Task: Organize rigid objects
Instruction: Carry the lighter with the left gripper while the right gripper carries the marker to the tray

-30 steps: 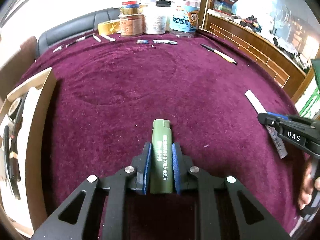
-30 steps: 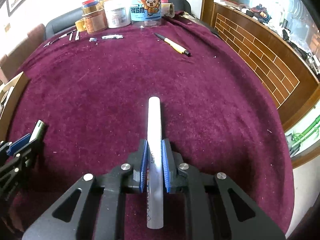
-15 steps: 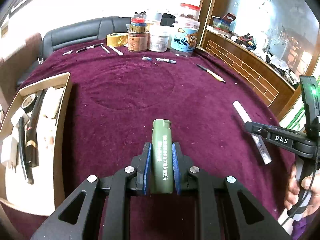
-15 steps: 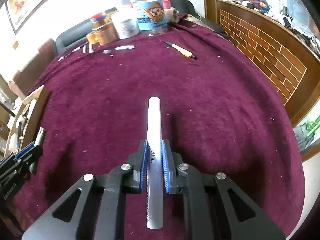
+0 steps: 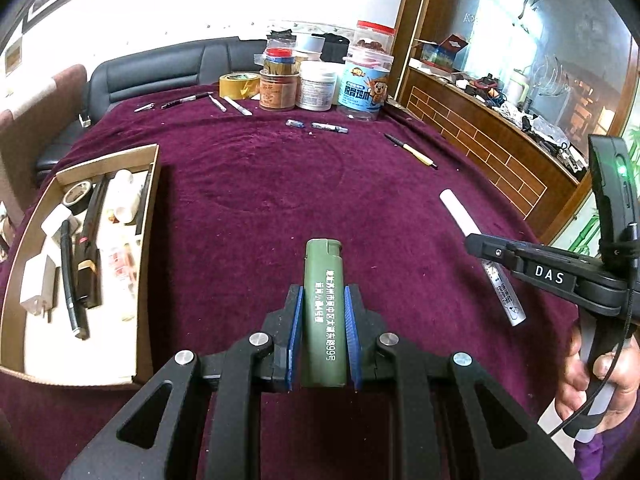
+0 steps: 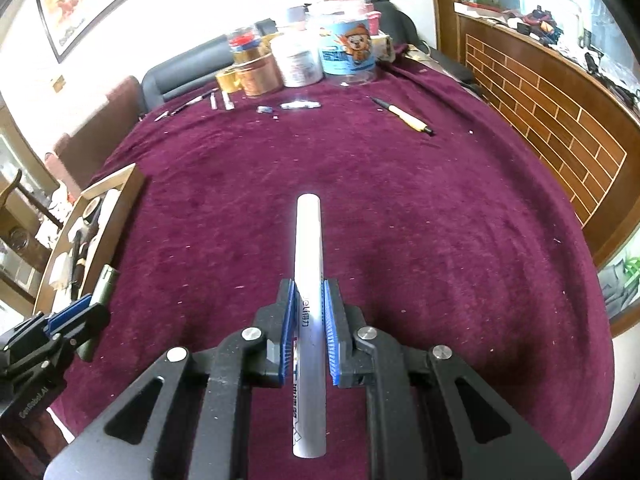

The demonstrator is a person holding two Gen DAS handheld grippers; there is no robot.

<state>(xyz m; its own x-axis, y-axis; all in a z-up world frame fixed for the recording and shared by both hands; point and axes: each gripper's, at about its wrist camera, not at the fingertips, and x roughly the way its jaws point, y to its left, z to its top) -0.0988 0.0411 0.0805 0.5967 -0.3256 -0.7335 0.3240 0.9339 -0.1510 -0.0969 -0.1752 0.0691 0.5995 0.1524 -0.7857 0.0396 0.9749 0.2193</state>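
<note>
One green lighter (image 5: 323,312), one white marker (image 6: 309,264), one cardboard tray (image 5: 148,216), two grippers.

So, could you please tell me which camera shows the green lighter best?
The left wrist view: the green lighter stands centred, clamped in the left gripper, its printed side fully readable. The right wrist view catches only its top end at the left edge, mostly hidden by that gripper.

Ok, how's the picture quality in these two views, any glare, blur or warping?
Left wrist view: sharp on the green lighter, the wall behind blown out white, fisheye bending the table edges. Right wrist view: glare washes the jars, the white marker is crisp, dark corners.
</note>
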